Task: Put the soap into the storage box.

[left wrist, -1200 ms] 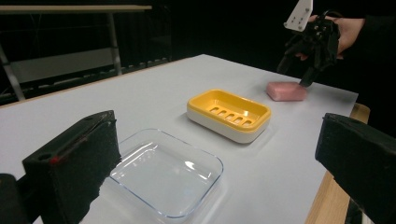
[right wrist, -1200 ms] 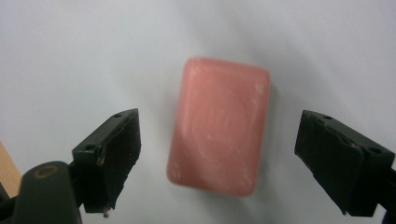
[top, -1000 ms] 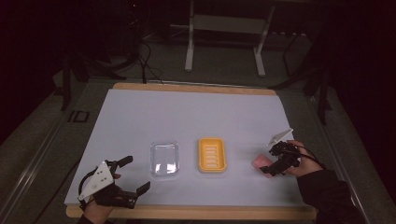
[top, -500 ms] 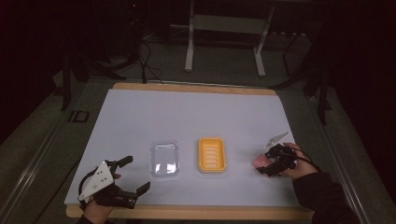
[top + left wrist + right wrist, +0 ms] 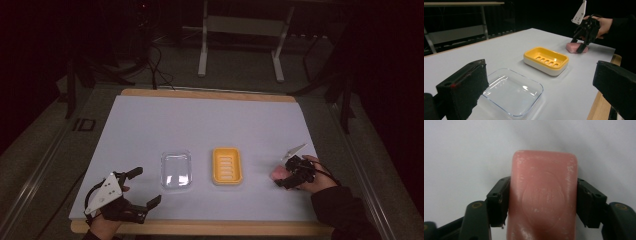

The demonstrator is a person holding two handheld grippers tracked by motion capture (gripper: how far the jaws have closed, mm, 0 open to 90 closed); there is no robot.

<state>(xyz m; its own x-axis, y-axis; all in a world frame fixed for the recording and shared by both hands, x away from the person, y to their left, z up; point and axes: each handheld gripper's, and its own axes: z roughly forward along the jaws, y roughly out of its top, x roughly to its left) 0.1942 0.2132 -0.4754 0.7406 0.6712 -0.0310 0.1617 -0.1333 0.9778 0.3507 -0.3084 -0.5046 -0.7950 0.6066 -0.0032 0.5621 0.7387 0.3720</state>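
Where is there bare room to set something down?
The whole far half of the white table beyond the clear plastic tray and yellow soap dish is free. The near edge is crowded by both grippers.

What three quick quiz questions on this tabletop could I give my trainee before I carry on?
1. True or false: the right gripper has its jaws on either side of the pink soap bar.
2. Which sits nearer the soap: A, the clear plastic tray, or B, the yellow soap dish?
3. Fill in: the left gripper has its jaws ____ and holds nothing.

Key: 1 true; 2 B; 3 open.
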